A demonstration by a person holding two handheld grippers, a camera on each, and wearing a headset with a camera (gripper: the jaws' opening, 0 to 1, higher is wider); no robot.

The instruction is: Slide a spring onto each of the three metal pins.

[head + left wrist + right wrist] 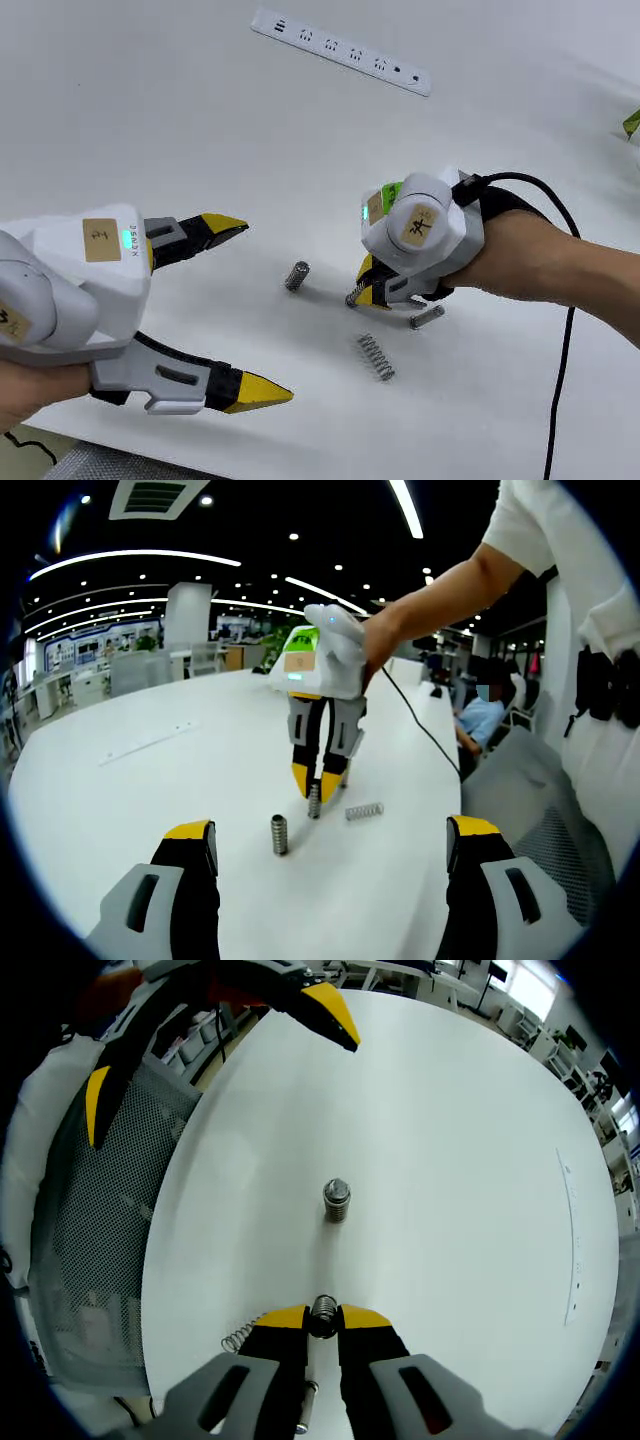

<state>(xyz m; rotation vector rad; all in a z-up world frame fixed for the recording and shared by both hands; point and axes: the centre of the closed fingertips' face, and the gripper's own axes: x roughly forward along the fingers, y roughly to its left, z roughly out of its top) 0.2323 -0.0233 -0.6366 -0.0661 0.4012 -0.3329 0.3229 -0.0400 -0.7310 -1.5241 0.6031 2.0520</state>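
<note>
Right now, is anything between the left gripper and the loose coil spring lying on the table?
Nothing visible. Bare white table lies between the open left gripper and the loose silver coil spring; the upright spring-covered metal pin stands off to one side.

You work at a broad white table (pixel 150 110); a white power strip (pixel 340 50) lies at the head view's upper centre. In the left gripper view, long ceiling light strips (pixel 135 558) cross an open-plan office. A grey mesh chair (pixel 110 1210) sits at the right gripper view's left.

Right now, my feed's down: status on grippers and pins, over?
Left gripper open, off the work. Right gripper shut on held pin, spring on it. Standing pin sprung; third pin lies flat, loose spring beside. Nothing blocking.
</note>
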